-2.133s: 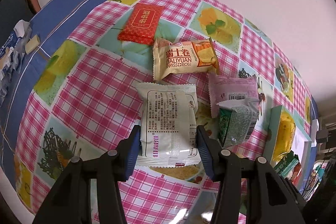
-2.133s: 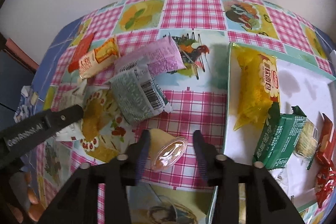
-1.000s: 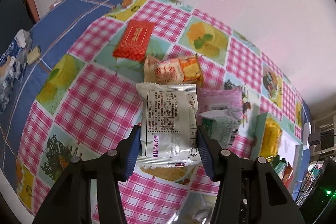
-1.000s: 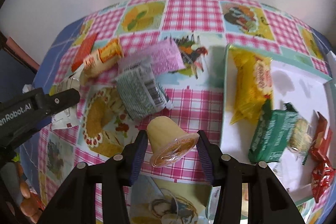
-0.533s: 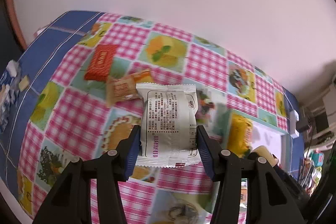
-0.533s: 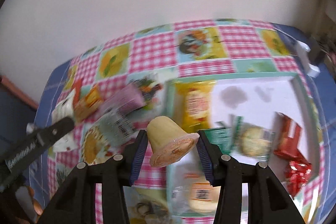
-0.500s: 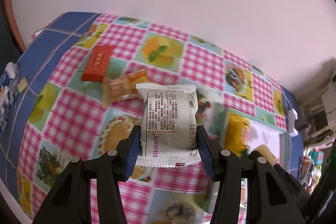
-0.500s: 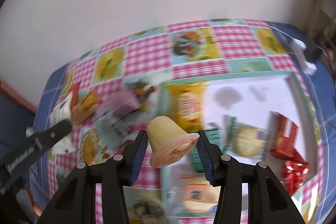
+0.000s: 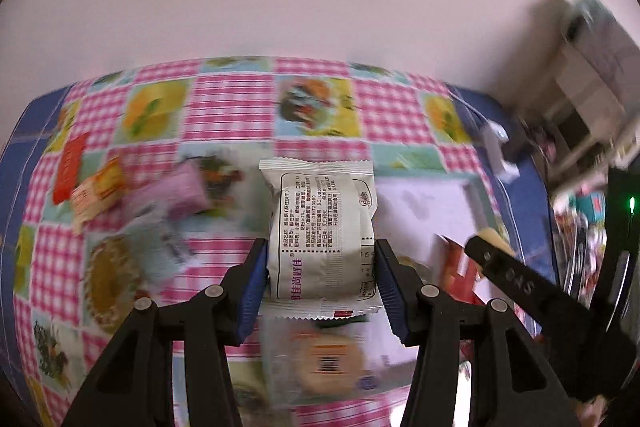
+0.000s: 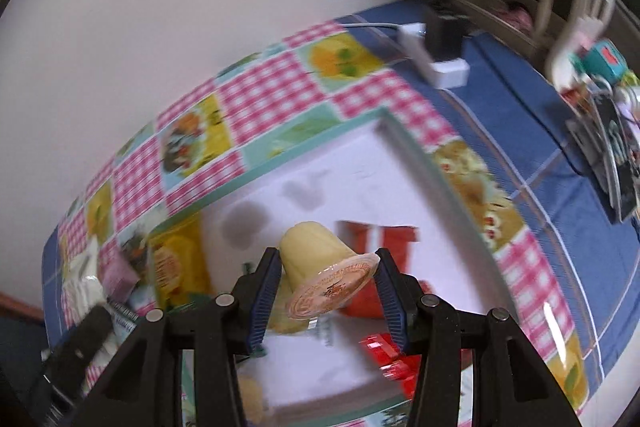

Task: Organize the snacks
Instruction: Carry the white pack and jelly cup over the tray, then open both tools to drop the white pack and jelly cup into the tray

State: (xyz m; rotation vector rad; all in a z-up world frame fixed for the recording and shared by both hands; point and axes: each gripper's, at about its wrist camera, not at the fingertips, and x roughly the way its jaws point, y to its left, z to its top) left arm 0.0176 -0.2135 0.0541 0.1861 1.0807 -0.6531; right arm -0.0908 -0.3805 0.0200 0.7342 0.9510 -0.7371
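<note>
Gripping tight on the left, the left gripper (image 9: 320,279) has its 2 blue-padded fingers (image 9: 254,291) clamped on the sides of a white snack packet (image 9: 320,227), back label facing the camera, held clear above the checked tablecloth (image 9: 228,99). Off to its left, a blurred cluster lies on the cloth: a red packet (image 9: 70,167), an orange-and-cream packet (image 9: 98,193) just beside it, a pink packet (image 9: 176,193) next along. Below the held packet, a round biscuit in clear wrap (image 9: 328,363) shows, blurred. To the right, the white tray (image 9: 424,195) with its teal rim sits on the cloth, and the right gripper's black finger cuts in at that edge of the left view.

Over on the right, the right gripper (image 10: 326,291) pinches a yellow jelly cup (image 10: 320,267), tilted, foil lid toward the lens, jaws pressed on cup and lid rim. It hangs above the tray, where a yellow packet (image 10: 176,267) lies at the left end and red wrappers (image 10: 380,239) sit just behind the cup. A white power strip (image 10: 436,63) rests on the blue cloth beyond.
</note>
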